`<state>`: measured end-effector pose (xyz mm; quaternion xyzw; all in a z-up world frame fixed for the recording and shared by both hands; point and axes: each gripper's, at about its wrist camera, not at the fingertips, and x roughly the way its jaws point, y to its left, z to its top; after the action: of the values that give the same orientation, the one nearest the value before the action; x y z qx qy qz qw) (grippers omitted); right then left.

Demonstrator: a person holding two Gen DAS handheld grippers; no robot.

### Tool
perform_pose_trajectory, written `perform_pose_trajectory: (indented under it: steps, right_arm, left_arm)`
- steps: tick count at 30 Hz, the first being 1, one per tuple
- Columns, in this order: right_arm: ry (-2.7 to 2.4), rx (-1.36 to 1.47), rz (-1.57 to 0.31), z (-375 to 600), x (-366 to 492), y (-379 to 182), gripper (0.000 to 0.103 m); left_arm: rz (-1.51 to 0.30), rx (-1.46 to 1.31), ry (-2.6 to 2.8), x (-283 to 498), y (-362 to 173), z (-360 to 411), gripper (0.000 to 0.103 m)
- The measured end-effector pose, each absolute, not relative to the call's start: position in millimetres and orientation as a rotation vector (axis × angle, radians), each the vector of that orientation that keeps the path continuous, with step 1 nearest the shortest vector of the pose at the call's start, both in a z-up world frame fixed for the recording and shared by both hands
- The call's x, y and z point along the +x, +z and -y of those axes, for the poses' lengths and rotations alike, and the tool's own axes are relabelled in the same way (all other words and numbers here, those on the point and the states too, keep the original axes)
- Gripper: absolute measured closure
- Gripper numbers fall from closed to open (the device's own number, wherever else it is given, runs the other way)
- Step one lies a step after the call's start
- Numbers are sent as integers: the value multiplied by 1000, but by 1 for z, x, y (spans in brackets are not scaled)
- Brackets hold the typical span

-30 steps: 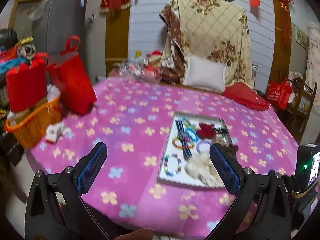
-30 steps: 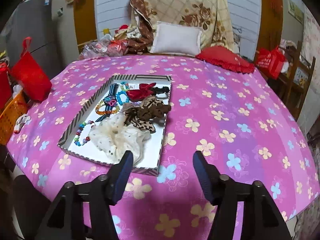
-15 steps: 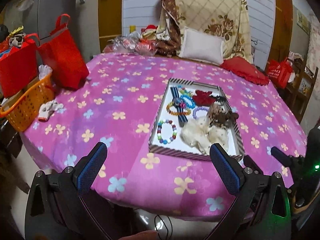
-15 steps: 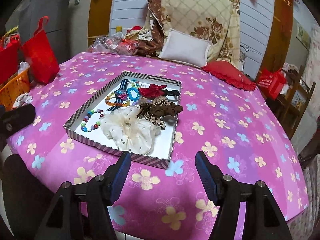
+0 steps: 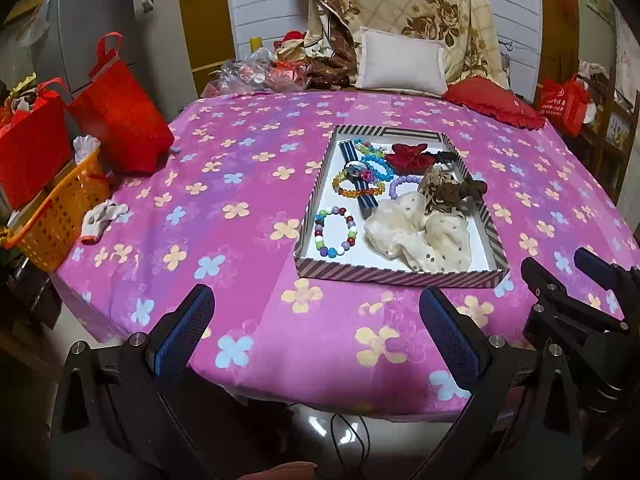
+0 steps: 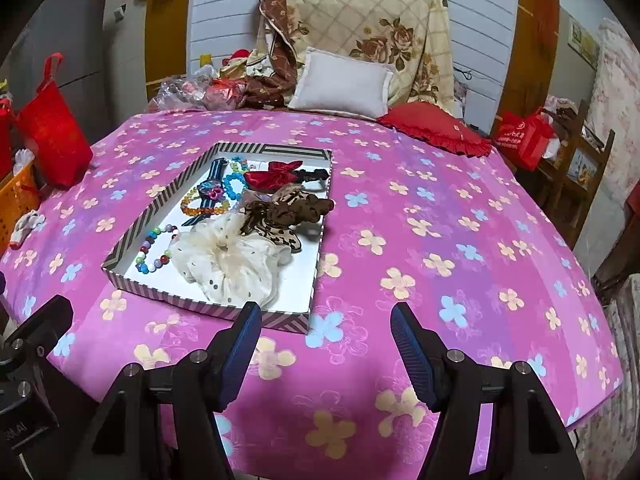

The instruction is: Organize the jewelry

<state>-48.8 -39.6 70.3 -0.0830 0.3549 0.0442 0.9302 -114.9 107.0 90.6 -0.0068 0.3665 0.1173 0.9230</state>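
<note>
Since a second ago the left gripper has sunk and drawn back toward the table's near edge, so the striped tray now sits higher and smaller ahead of it; the right gripper has barely shifted.

Inside the tray the jewelry lies in a loose jumble: a multicoloured bead bracelet in the near left corner, a cream dotted scrunchie beside it, a leopard-print bow overlapping the scrunchie's far side, then an amber bead bracelet, a striped-band watch, a blue bead bracelet and a red bow toward the far end.

Both grippers hang short of the tray over the pink flowered tablecloth, fingers spread wide, nothing between them.

Judging by this, the sorting has not begun: every piece is still in the tray, none is laid out apart on the cloth, and all of the picking and arranging remains.

A red gift bag and an orange basket stand at the left edge.
</note>
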Motion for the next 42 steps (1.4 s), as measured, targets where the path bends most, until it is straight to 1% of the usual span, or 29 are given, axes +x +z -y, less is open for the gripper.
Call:
perform_pose_trajectory:
  steps: [23,29,35,42]
  right_arm:
    - [68,-178,-744,41,-46,62,38]
    - [-1,-192,-687,45,-48,62,38]
    - [7,-204,-713,35,-44,60,38]
    - [3,-195,-768,29,-40,57,38]
  left_arm:
    - [-823,-7,237,-107,72,-105,1]
    - [-824,12,276,-112,67,-106,1]
    - [-826,-18,299,-122,61,-114,1]
    - [-800,-46,325,-134,67,-126,1]
